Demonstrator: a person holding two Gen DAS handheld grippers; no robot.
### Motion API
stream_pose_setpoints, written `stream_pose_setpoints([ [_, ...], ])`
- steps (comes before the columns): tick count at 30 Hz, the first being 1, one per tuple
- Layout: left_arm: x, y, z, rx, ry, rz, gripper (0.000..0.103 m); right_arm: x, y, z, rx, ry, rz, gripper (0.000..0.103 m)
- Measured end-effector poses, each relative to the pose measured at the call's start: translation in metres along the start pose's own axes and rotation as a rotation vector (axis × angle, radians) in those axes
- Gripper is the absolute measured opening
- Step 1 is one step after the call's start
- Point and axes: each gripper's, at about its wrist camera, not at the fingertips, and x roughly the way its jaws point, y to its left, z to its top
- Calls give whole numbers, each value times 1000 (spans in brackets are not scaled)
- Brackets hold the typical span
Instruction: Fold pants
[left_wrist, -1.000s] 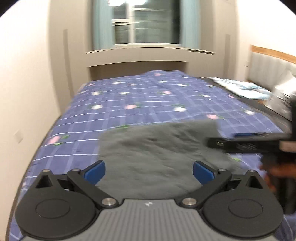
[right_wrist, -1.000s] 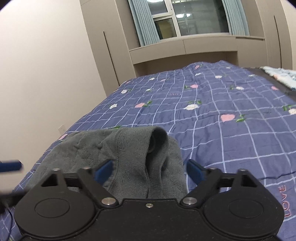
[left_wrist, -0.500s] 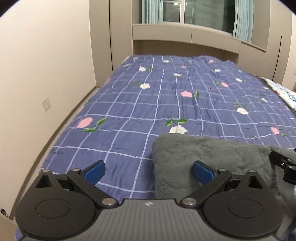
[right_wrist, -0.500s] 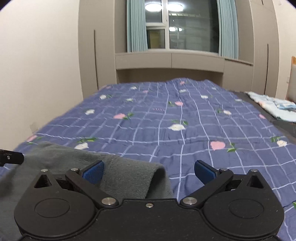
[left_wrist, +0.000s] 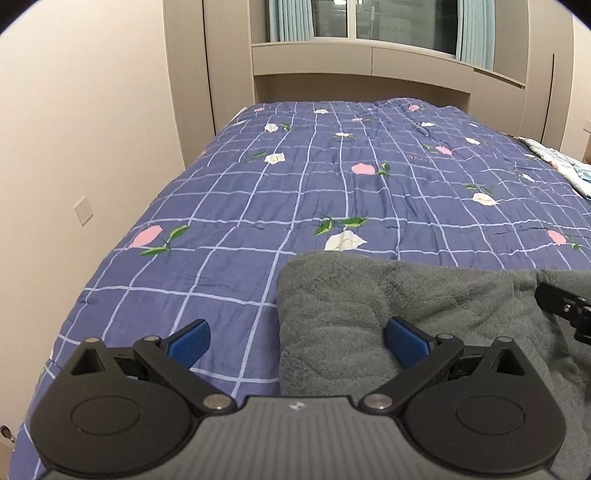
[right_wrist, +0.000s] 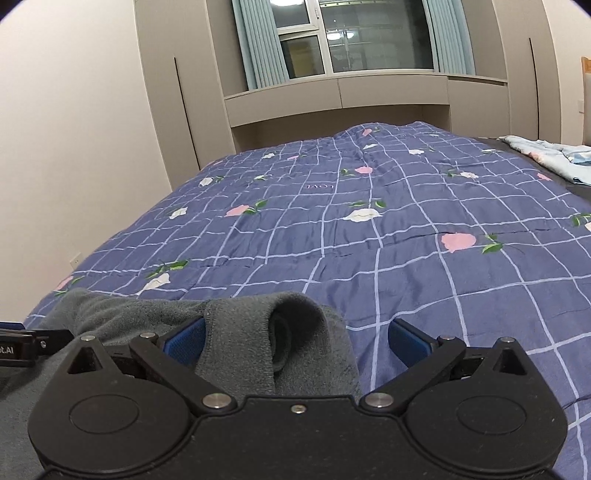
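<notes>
Grey fleece pants (left_wrist: 388, 306) lie on the near part of the bed. In the left wrist view their left edge runs between my open blue pads. My left gripper (left_wrist: 295, 339) is open over that edge, holding nothing. In the right wrist view the pants (right_wrist: 258, 332) show a rolled, tube-like end between the pads. My right gripper (right_wrist: 295, 339) is open around that end, jaws wide apart. The tip of the right gripper (left_wrist: 565, 306) shows at the right of the left wrist view, and the left gripper's tip (right_wrist: 22, 347) at the left of the right wrist view.
The bed has a blue checked quilt with flowers (left_wrist: 332, 184). A beige wall with a socket (left_wrist: 83, 212) runs along the bed's left side. Built-in cabinets and a window (right_wrist: 369, 55) stand beyond the far end. A light blue blanket (right_wrist: 554, 155) lies at the far right.
Both cameras have swung: the left one turned left so the pants' left edge now lies between its pads. The right view dropped back over the rolled end. Both grippers stayed open.
</notes>
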Motion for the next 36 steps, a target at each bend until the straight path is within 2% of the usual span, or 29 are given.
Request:
stream_pose_setpoints([
  [3,-13,4,-1,-10,-4,-16,102,-20,7,0,-29,-39,-3,103],
  [8,-36,6,-19,19,-12,-50,102,-69,22,-12,-150,-107,-19,103],
  [10,-43,5,-28,36,-24,-48,102,-81,26,-23,-217,-90,-34,103],
  [12,-50,3,-35,39,-31,-40,102,-86,28,-36,-264,-34,-67,102],
  [16,-67,3,-43,39,-29,-53,102,-111,25,-49,-256,-55,-76,102],
  [19,-76,5,-49,23,-21,-65,102,-132,28,-55,-322,-90,-46,100],
  [25,-83,7,-49,-9,6,-62,102,-143,50,-69,-529,-82,-11,78],
  [30,-88,7,-49,-13,23,-63,102,-129,70,-76,-634,-25,-6,51],
  [31,-90,7,-50,-11,23,-63,102,-128,73,-76,-645,-24,-4,46],
  [33,-92,6,-50,-11,23,-62,102,-126,77,-75,-640,-21,16,29],
  [36,-96,7,-50,-9,21,-62,102,-129,83,-72,-630,-37,25,18],
])
